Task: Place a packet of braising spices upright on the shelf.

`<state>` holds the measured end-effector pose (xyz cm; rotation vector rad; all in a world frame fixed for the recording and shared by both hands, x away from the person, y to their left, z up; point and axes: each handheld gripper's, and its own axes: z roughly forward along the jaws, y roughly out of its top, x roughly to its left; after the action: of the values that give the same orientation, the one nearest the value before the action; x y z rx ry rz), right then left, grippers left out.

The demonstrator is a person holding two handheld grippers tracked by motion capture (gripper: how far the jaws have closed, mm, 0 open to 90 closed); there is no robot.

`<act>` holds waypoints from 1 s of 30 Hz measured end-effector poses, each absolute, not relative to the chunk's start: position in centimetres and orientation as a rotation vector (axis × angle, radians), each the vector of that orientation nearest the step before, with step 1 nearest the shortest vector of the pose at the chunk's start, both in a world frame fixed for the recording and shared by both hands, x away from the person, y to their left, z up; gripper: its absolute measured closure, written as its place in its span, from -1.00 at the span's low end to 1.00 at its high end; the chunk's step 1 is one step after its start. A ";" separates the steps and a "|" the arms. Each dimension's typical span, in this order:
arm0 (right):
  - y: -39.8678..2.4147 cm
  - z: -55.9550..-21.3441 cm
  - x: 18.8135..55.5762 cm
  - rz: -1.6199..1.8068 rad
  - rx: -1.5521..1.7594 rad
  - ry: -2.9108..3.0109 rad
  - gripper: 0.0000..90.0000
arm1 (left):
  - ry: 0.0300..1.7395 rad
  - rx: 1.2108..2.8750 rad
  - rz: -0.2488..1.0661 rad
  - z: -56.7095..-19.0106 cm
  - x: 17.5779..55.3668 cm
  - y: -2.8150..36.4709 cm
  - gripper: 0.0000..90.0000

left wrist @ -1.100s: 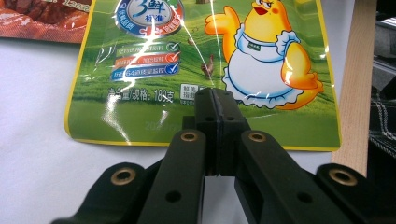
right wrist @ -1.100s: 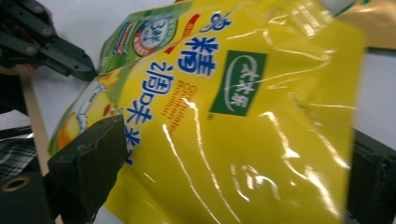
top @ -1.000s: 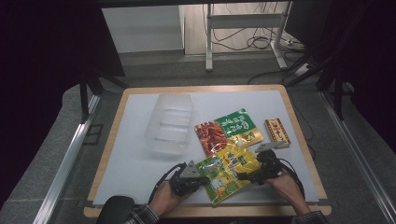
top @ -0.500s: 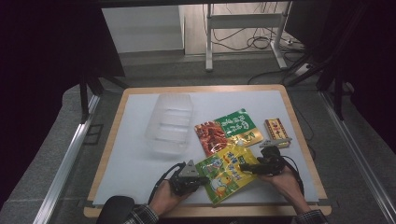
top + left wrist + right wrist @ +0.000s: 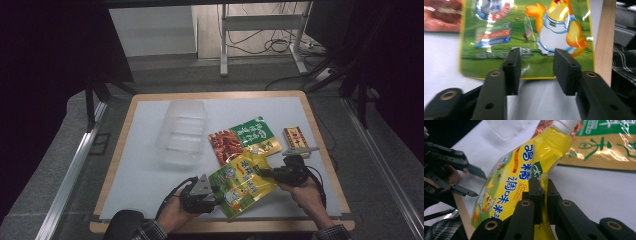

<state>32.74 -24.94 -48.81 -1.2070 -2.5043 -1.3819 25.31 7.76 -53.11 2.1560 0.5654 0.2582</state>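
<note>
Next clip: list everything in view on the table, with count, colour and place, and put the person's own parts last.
yellow pouch: 1, yellow-green, near edge, between the grippers
red packet: 1, red, centre
green packet: 1, green-gold, beside the red packet
small box: 1, red-tan, right
clear container: 1, transparent, centre-left
table: 1, white, wooden rim
left hand-held gripper: 1, black, open, just opened off the pouch
right hand-held gripper: 1, black, shut on the pouch's edge

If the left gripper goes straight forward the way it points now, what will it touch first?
Most likely the yellow-green chicken bouillon pouch. The left gripper has just been opening, and its jaws stand apart with nothing between them. The pouch's near edge lies directly ahead, though the gap is hard to judge. The right gripper clamps its other edge.
</note>
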 end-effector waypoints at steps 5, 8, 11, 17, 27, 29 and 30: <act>-24.8 -48.0 32.7 -1.421 -1.172 -2.472 0.93 | 0.626 2.092 0.284 -52.5 25.4 9.1 -0.24; -24.6 -47.5 32.6 -1.443 -1.140 -2.485 0.93 | 0.638 2.083 0.294 -52.4 25.4 9.3 -0.41; -24.5 -47.1 32.6 -1.461 -1.120 -2.474 0.93 | 0.634 2.088 0.306 -52.4 25.3 9.5 -0.54; -24.2 -46.0 32.6 -1.500 -1.089 -2.466 0.94 | 0.626 2.107 0.341 -52.4 25.1 9.6 -0.62; -23.7 -44.1 32.7 -1.566 -1.042 -2.429 0.95 | 0.658 2.085 0.355 -52.3 25.1 10.3 -0.73; -23.4 -43.4 32.7 -1.588 -1.024 -2.428 0.95 | 0.667 2.080 0.359 -52.2 25.0 10.5 -0.74; -23.3 -43.2 32.7 -1.591 -1.021 -2.433 0.95 | 0.667 2.080 0.359 -52.2 25.0 10.5 -0.74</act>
<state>32.72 -23.33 -43.17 -1.0209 -2.4330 -1.5915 25.00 10.47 -52.21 2.0802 0.6666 0.3593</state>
